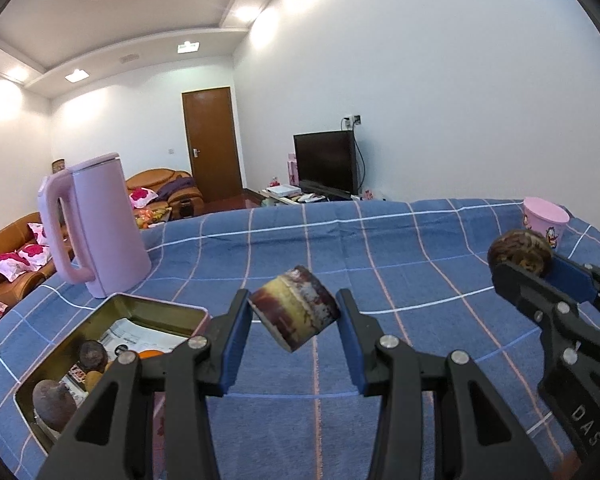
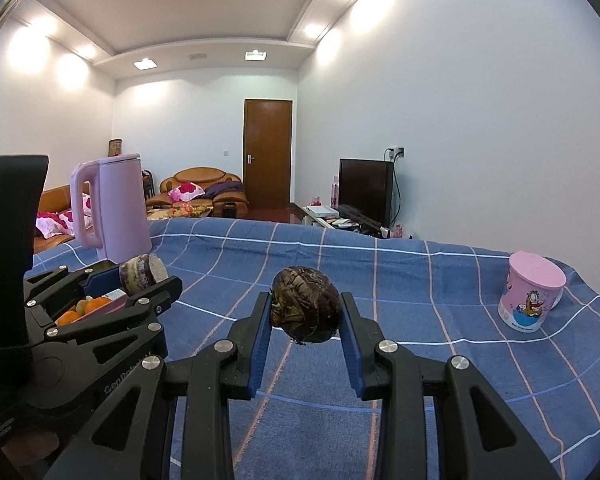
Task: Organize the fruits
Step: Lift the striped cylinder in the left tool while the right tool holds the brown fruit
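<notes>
Left hand-held gripper (image 1: pixel 294 316): its blue pads are pressing on both sides of a short cut cylinder of purple-brown and yellow produce (image 1: pixel 294 312), gripping it tilted and lifted clear of the blue checked cloth (image 1: pixel 380 240) covering the desk.

Right hand-held gripper (image 2: pixel 306 314): its two fingers are closing around a dark, round, leafy-skinned fruit (image 2: pixel 306 304), holding it in the air above the cloth; both pads are touching it.

Between the two: the hand-held grippers are sitting side by side, near each other but apart, each showing in the other's view.

Tin box (image 1: pixel 60 360): it is lying open near the left edge of the desk, just left of the left hand-held gripper, and is holding a brown fruit, a purplish lump, something orange and printed paper.

Pink kettle (image 1: pixel 96 224): it is standing upright just beyond the tin, toward the far left corner.

Pink cartoon cup (image 2: pixel 530 298): it is standing near the right edge, well apart from the tin.
</notes>
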Demonstrator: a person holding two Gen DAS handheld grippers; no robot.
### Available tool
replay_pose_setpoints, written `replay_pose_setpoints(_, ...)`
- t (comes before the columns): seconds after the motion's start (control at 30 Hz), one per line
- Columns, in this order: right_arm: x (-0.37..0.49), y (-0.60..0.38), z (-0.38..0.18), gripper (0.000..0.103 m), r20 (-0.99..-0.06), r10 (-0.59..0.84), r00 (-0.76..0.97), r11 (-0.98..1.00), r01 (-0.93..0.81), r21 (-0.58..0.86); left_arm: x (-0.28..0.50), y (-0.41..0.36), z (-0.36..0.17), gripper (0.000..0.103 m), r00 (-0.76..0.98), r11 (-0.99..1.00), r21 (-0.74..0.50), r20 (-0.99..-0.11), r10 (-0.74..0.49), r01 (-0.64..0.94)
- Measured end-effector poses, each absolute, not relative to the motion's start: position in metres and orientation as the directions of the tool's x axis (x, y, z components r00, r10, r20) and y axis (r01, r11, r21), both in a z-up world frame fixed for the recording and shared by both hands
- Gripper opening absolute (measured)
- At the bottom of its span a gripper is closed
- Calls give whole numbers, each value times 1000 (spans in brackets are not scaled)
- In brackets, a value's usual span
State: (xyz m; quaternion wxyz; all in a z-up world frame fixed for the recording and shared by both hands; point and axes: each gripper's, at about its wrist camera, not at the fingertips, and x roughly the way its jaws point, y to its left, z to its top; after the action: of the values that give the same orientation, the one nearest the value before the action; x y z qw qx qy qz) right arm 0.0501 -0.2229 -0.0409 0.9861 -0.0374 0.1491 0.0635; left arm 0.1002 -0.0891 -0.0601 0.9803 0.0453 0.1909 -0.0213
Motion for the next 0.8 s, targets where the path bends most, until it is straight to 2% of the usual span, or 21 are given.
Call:
replay_pose_setpoints(0.4, 45, -218, -41, 35, -310, 123, 943, 988, -145, -49, 92, -71, -62, 45, 912, 997, 60, -411, -19, 47)
replay_pose_setpoints(0.8, 46, -185, -29, 35, -325, 203, 924, 973, -226, -36, 82, -41, -56, 45, 903, 998, 45, -430, -12, 35)
